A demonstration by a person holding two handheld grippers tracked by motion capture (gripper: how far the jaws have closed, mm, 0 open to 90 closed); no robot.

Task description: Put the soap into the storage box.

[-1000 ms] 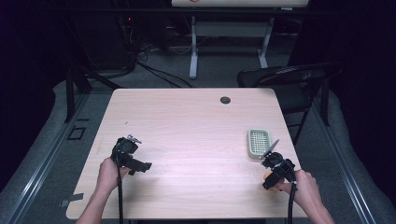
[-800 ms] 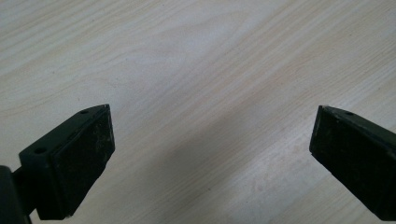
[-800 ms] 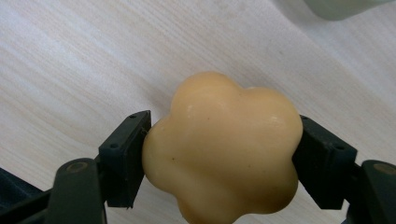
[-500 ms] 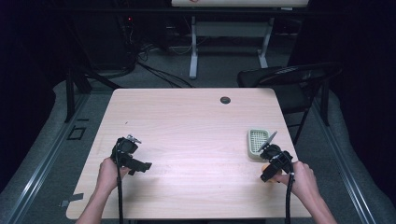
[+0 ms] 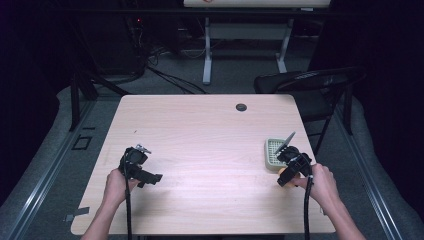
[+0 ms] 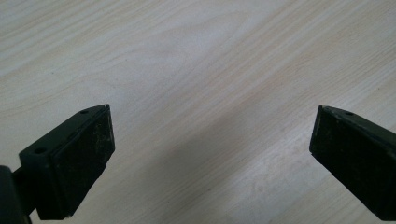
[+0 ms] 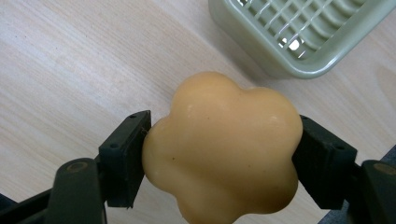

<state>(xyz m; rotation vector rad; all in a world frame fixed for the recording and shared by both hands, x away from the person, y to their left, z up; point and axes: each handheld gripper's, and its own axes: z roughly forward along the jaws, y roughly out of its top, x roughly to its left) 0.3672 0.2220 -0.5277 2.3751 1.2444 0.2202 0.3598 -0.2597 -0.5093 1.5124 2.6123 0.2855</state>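
Right hand-held gripper (image 7: 219, 154) is clamped on a pale orange, flower-shaped soap bar (image 7: 222, 149), just short of the green slatted plastic dish (image 7: 261, 51); likely light, firm, slippery, best pinched across its lobes.

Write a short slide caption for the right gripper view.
Right gripper clamps a yellow flower-shaped soap beside a green slotted dish.

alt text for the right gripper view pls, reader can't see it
The right gripper clamps a yellow flower-shaped soap between its two black fingers, above a light wood table. A pale green slatted soap dish sits at the upper right, apart from the soap.
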